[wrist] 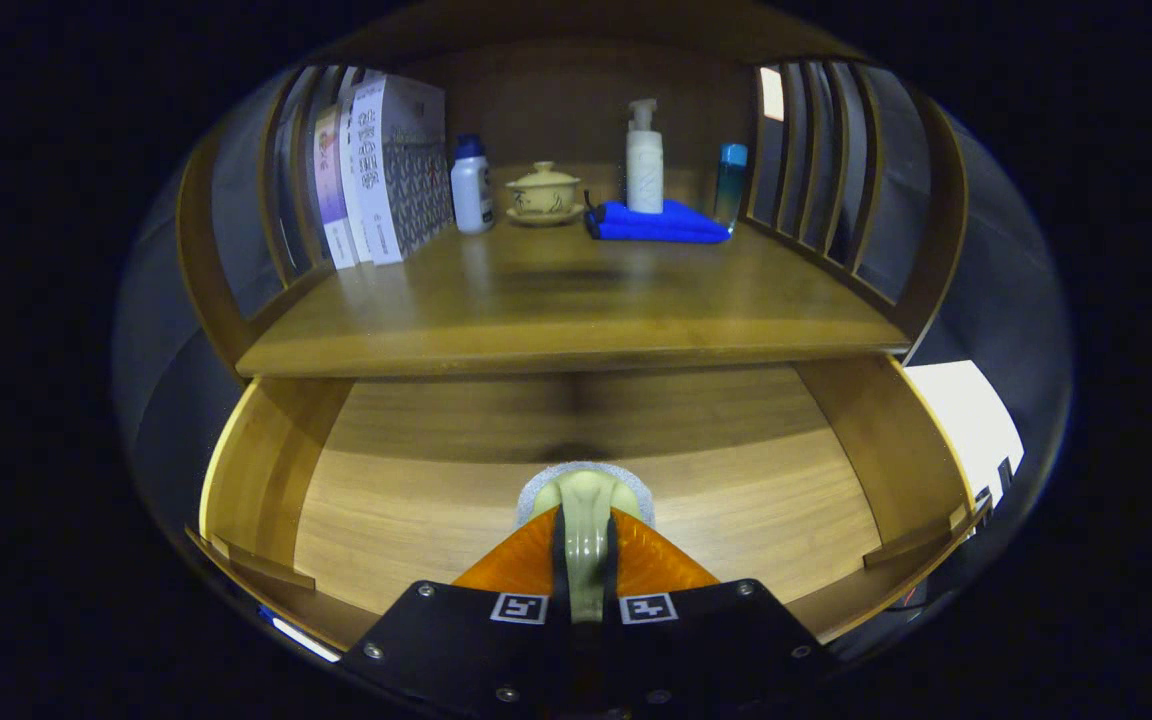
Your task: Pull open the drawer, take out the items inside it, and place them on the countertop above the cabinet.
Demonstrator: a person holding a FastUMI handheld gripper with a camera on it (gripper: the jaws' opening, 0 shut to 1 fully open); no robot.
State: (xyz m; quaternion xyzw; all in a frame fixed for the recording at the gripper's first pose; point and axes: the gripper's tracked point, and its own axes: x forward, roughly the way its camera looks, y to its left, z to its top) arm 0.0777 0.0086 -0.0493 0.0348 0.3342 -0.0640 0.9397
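Drawer [266, 470] open; gripper [585, 545] fingers clamp a pale green item [586, 500].

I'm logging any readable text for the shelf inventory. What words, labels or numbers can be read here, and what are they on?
None can be read.
Books: cover and spine print too blurred.
White bottle: label too small.
Pump bottle: no legible text.
Tool, shut on a pale green item: square black-and-white markers, no words.

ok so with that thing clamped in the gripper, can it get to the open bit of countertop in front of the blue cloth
Probably yes. The gripper is shut on a pale green item over the open drawer. The countertop just above is bare in front of the blue cloth, with nothing between, so lifting and moving forward should do.
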